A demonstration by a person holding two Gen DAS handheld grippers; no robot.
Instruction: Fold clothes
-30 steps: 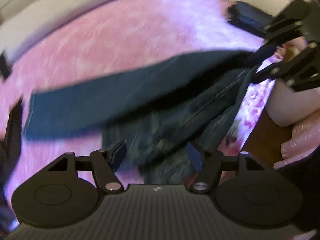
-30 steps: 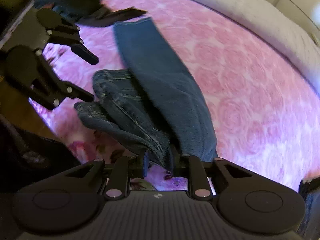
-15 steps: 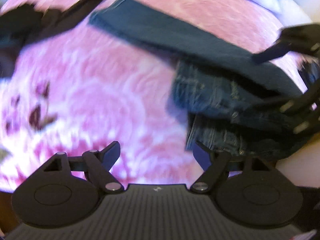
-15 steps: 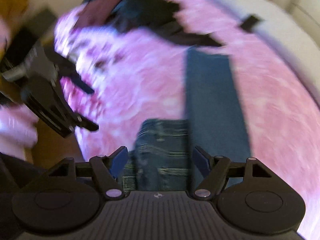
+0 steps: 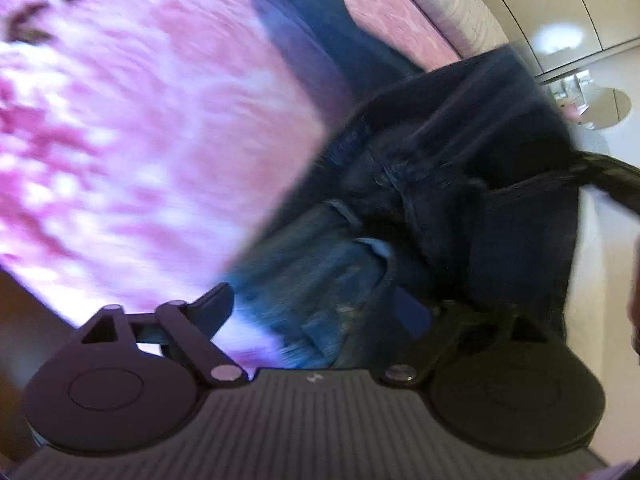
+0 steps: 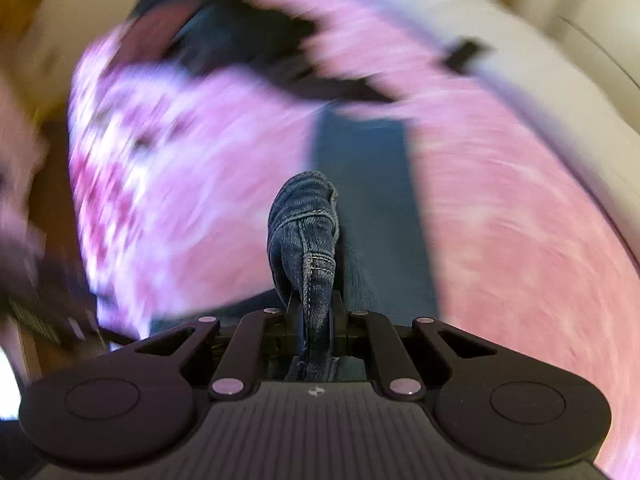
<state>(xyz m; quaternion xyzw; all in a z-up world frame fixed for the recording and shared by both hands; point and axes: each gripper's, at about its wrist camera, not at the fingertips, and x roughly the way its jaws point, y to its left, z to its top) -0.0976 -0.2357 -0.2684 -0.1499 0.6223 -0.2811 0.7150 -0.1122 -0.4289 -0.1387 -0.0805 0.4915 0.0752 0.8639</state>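
the dark blue jeans point(image 6: 308, 220) lie bunched on the pink bedspread point(image 6: 500, 200), one leg point(image 6: 364, 152) stretched flat across it, a stitched seam fold pinched upright in my right tongs point(image 6: 316, 316).

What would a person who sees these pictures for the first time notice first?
First, the bunched seam of the jeans, pinched in the shut right gripper at the bottom centre of the right wrist view. Behind it the pink bedspread fills most of the picture, with one trouser leg lying flat on it. In the left wrist view, the left gripper has its jaws opening wide over a crumpled part of the jeans, not pressing on it.
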